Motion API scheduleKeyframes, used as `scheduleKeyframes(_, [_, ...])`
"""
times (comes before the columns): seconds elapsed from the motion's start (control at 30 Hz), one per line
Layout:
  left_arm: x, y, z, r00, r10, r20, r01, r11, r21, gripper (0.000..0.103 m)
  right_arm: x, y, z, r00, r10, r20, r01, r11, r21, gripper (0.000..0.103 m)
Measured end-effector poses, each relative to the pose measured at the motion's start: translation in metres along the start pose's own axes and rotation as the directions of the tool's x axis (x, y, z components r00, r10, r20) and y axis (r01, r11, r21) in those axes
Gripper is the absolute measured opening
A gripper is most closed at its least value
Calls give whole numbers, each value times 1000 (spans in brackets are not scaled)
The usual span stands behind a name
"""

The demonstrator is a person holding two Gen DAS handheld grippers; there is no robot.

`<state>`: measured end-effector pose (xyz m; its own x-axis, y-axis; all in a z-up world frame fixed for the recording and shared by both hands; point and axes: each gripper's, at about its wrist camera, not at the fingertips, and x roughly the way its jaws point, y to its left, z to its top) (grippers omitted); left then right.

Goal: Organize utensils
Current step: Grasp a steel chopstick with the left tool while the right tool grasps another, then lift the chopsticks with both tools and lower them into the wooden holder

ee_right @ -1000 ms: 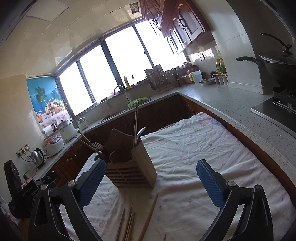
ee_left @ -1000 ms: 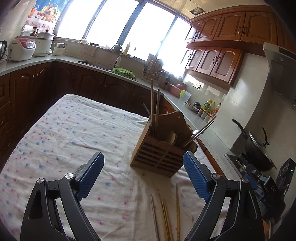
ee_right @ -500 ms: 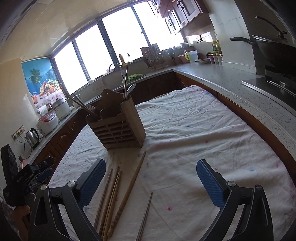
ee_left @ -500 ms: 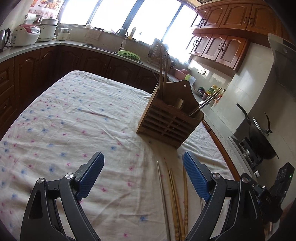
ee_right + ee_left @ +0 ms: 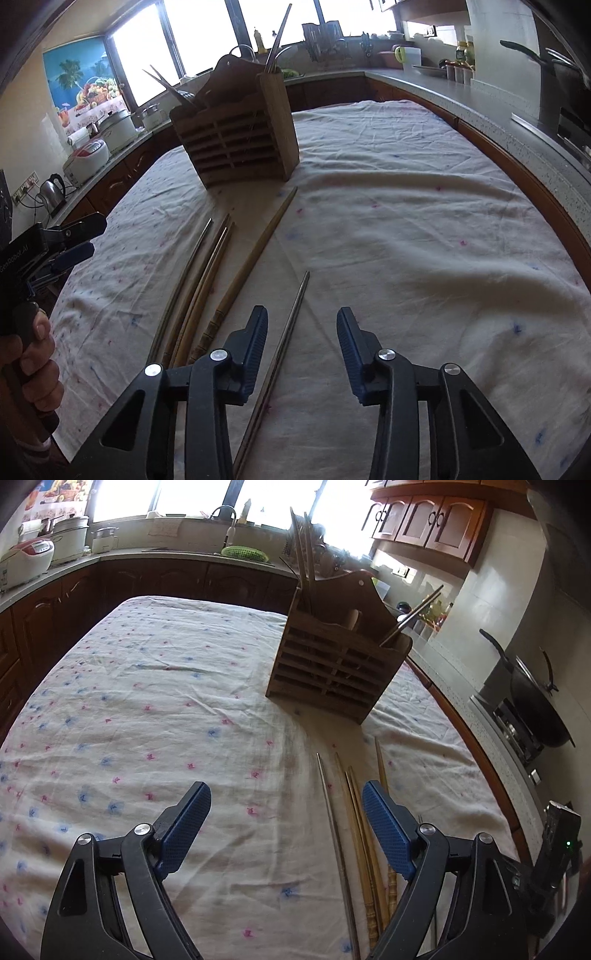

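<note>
A slatted wooden utensil holder (image 5: 340,657) (image 5: 240,133) stands on the flowered tablecloth (image 5: 147,709) with chopsticks and a spoon in it. Several loose chopsticks lie in front of it: a metal chopstick (image 5: 332,830) beside wooden chopsticks (image 5: 356,823). My left gripper (image 5: 286,812) hovers over the cloth, jaws wide and closing a little; those chopsticks lie below its right finger (image 5: 384,823), ungripped. My right gripper (image 5: 303,339) is half narrowed and closing. A second metal chopstick (image 5: 286,339) lies on the cloth between its jaws, near the left pad (image 5: 256,343), and neither pad presses on it.
The left gripper (image 5: 66,243) and the hand (image 5: 33,354) holding it show at the left edge of the right wrist view. Wooden chopsticks (image 5: 255,254) lie left of the right gripper. A counter with rice cookers (image 5: 26,559), a kettle (image 5: 51,190) and a wok (image 5: 535,705) surrounds the table.
Both grippers have sunk toward the cloth and tipped downward, so the loose chopsticks are now close. The right jaws have narrowed a lot; the left jaws have narrowed slightly.
</note>
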<state>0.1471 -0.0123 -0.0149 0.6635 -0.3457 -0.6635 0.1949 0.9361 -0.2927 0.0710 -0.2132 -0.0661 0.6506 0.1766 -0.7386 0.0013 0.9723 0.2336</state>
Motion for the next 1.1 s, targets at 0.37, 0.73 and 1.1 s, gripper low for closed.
scheduleKeyframes(0.37, [62,-37,8,988,33,-153,-12,991,135,45,34,-9,35,999,-30,-23,30,1000,-5,5])
scheduleKeyframes(0.73, [102,-50,16,972,69,-226,-25,981,191,30,61,-21,70,999,13,-43,-11,998,54,11])
scheduleKeyframes(1.1, [104,-52,16,973,101,-207,-47,967,252,6,67,-5,71,996,-83,-27,82,995,-62,6])
